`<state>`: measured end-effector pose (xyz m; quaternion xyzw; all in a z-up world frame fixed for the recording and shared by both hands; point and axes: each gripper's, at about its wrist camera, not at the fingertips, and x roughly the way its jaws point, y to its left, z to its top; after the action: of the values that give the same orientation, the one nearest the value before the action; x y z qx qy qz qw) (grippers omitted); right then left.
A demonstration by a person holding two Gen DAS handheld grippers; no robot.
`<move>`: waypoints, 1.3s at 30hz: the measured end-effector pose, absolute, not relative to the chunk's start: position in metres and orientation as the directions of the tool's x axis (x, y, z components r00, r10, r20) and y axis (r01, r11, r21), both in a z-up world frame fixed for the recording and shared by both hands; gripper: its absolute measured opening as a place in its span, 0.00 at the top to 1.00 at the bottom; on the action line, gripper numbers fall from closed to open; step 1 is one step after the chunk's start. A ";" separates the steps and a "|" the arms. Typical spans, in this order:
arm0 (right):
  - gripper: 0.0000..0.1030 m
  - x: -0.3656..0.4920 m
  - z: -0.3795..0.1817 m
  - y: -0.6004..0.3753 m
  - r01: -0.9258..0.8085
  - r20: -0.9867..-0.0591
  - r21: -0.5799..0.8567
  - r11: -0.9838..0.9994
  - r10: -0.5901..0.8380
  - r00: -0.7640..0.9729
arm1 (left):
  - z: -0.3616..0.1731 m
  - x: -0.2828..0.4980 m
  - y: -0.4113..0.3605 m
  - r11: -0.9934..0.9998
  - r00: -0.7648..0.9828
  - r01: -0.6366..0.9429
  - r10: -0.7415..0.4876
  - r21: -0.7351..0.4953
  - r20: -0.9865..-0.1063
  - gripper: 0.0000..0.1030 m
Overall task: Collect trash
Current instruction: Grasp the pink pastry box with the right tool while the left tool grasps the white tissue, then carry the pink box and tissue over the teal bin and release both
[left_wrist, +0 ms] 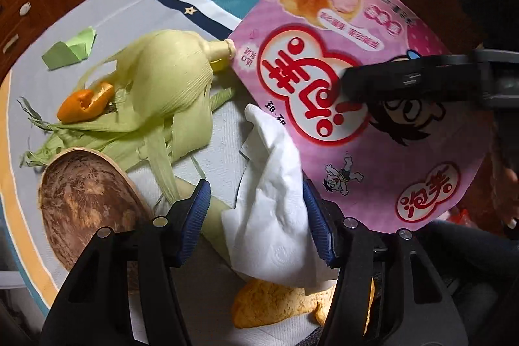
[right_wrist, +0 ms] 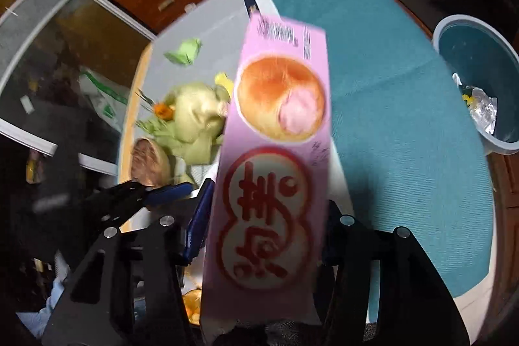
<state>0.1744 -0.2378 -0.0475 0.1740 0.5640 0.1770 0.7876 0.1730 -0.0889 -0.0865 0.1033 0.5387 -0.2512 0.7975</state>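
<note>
Pink snack box held by our right gripper; white tissue sits between our left fingers.

We hold the pink snack box (right_wrist: 275, 158) in our right gripper (right_wrist: 262, 235), its pads closed on the box's sides, lifted above the table cloth (right_wrist: 389, 135). Left of the box lies the white tissue (left_wrist: 275, 209), inside our left gripper (left_wrist: 256, 216); the blue pads (left_wrist: 194, 216) stand apart and we cannot tell whether they press it. Farther left of the box lie corn husks (left_wrist: 168, 86), an orange peel (left_wrist: 84, 102), a brown coconut shell (left_wrist: 87, 203) and folded green paper (left_wrist: 69, 49). A second orange peel (left_wrist: 275, 304) lies under the tissue. Right of the box stands the teal bin (right_wrist: 480, 80).
</note>
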 end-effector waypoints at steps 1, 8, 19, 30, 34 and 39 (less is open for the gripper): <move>0.57 0.175 -0.043 -0.235 -0.093 -0.831 0.456 0.885 0.460 0.313 | -0.085 0.172 -0.088 0.853 0.296 0.510 -0.297 -0.112 -0.908 0.43; 0.59 0.175 -0.011 -0.266 -0.066 -0.801 0.436 0.898 0.420 0.427 | -0.068 0.179 -0.070 0.887 0.312 0.436 -0.309 -0.154 -0.898 0.87; 0.59 0.167 -0.015 -0.318 0.003 -0.792 0.465 0.885 0.415 0.447 | -0.056 0.177 -0.088 0.868 0.274 0.480 -0.286 -0.127 -0.918 0.60; 0.58 0.162 -0.035 -0.326 0.008 -0.791 0.499 0.866 0.452 0.412 | -0.088 0.162 -0.125 0.851 0.209 0.518 -0.222 -0.085 -0.952 0.92; 0.58 0.161 -0.030 -0.346 0.023 -0.776 0.511 0.859 0.450 0.442 | -0.066 0.167 -0.131 0.860 0.265 0.507 -0.218 -0.057 -0.939 0.92; 0.58 0.162 -0.017 -0.382 0.054 -0.749 0.522 0.851 0.427 0.507 | -0.025 0.177 -0.147 0.856 0.317 0.516 -0.234 -0.040 -0.919 0.92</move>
<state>0.1623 -0.3818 -0.0166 0.2486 0.4838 0.1119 0.8317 0.1774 -0.1474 -0.0254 0.1315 0.5356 -0.2341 0.8007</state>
